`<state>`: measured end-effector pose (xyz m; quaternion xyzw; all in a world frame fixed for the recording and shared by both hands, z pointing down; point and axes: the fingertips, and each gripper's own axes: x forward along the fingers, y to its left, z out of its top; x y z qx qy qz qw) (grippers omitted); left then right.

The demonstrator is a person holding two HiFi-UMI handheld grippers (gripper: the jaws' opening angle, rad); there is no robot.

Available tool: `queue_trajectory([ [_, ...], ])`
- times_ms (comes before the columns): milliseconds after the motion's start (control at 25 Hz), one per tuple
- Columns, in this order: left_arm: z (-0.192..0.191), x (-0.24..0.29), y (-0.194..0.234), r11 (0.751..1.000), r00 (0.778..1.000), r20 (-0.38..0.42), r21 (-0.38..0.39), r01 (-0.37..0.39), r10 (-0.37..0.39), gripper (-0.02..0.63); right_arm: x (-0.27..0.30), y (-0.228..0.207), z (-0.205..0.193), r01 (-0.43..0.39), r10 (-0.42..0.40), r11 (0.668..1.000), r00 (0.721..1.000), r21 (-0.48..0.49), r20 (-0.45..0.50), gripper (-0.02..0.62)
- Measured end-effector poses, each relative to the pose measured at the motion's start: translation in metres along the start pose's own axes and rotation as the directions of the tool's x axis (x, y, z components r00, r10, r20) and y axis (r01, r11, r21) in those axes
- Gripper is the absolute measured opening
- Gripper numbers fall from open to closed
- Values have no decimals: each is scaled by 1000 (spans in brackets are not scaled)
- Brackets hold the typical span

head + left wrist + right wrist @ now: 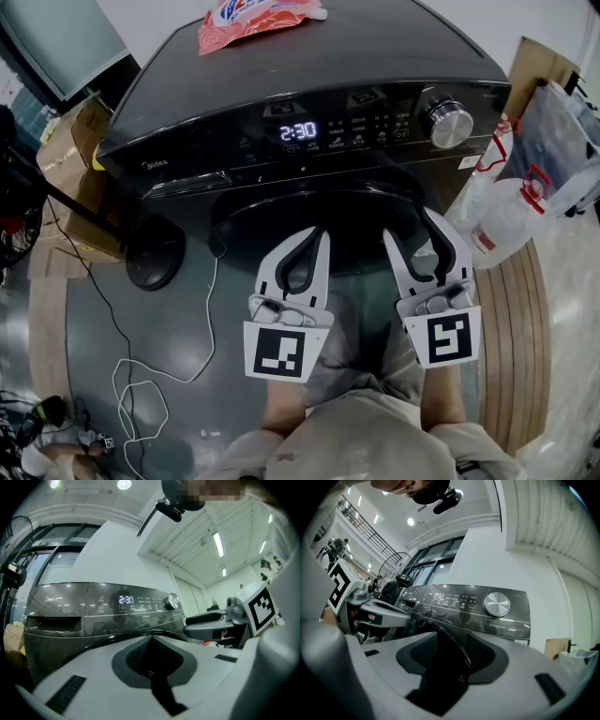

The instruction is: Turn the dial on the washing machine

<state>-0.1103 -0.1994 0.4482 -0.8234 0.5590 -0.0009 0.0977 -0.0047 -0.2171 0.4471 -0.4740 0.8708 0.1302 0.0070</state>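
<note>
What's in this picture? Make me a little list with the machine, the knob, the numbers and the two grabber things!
Machine: dark washing machine
Dial: silver, at the panel's right end, nothing touching it
Display: lit, reads 2:30
On top: pink pouch
Left gripper: jaws together, empty
Right gripper: jaws slightly apart, empty, short of the dial

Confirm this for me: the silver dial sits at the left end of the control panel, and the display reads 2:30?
Not quite. The head view shows the silver dial at the right end of the control panel, not the left. The display does read 2:30.
</note>
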Motion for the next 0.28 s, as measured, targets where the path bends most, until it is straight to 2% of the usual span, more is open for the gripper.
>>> queue_trajectory([
  [280, -1, 2, 0, 1000, 1000, -3, 11, 5, -5, 14, 0, -2, -2, 0, 0, 1000, 1000, -6, -9, 201],
])
